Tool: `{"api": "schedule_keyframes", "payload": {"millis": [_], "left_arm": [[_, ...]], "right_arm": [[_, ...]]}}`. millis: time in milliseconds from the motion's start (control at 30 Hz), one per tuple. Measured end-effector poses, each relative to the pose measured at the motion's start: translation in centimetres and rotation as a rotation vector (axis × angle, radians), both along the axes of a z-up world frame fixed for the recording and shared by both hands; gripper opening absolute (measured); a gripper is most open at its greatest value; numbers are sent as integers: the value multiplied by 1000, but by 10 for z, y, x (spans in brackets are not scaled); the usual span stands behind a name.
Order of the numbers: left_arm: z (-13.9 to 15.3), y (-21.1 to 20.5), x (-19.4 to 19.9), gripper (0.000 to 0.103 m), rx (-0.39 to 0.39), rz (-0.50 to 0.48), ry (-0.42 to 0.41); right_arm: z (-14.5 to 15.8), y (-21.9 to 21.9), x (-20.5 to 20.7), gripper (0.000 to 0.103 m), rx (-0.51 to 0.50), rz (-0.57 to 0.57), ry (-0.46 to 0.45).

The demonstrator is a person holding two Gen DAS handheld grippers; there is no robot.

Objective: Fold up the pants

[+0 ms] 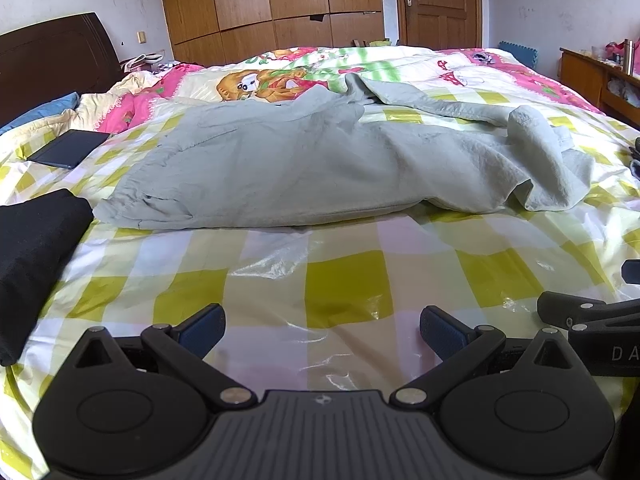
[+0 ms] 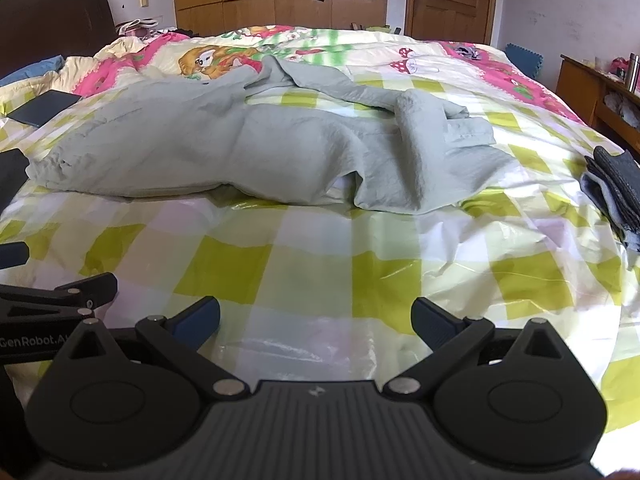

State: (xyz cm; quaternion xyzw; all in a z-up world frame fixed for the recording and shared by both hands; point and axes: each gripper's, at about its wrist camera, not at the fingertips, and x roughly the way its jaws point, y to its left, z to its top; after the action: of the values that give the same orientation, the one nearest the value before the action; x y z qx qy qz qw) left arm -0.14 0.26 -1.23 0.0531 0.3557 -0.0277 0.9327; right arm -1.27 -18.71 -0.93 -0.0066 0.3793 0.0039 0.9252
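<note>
Light grey-green pants point(image 1: 288, 160) lie rumpled across the bed, waistband to the left, legs trailing right with one leg end folded back on itself point(image 1: 532, 148). They also show in the right wrist view point(image 2: 240, 148). My left gripper point(image 1: 322, 332) is open and empty, low over the checked sheet, well short of the pants. My right gripper point(image 2: 316, 320) is open and empty, also short of the pants, beside the left one.
A yellow-checked plastic sheet point(image 1: 340, 280) covers the bed. A black folded garment point(image 1: 32, 248) lies at the left, a dark tablet point(image 1: 68, 148) behind it. Dark grey folded clothes point(image 2: 616, 192) lie at the right edge. Headboard left, wardrobe and door behind, wooden shelf right.
</note>
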Motion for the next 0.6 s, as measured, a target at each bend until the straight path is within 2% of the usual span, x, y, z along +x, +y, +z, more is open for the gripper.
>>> {"api": "schedule_keyframes", "payload": {"millis": [600], "left_arm": [[0,-1,-2,103,2,-14,-7]], "right_arm": [[0,3,-1,101,-6,11,-1]]}}
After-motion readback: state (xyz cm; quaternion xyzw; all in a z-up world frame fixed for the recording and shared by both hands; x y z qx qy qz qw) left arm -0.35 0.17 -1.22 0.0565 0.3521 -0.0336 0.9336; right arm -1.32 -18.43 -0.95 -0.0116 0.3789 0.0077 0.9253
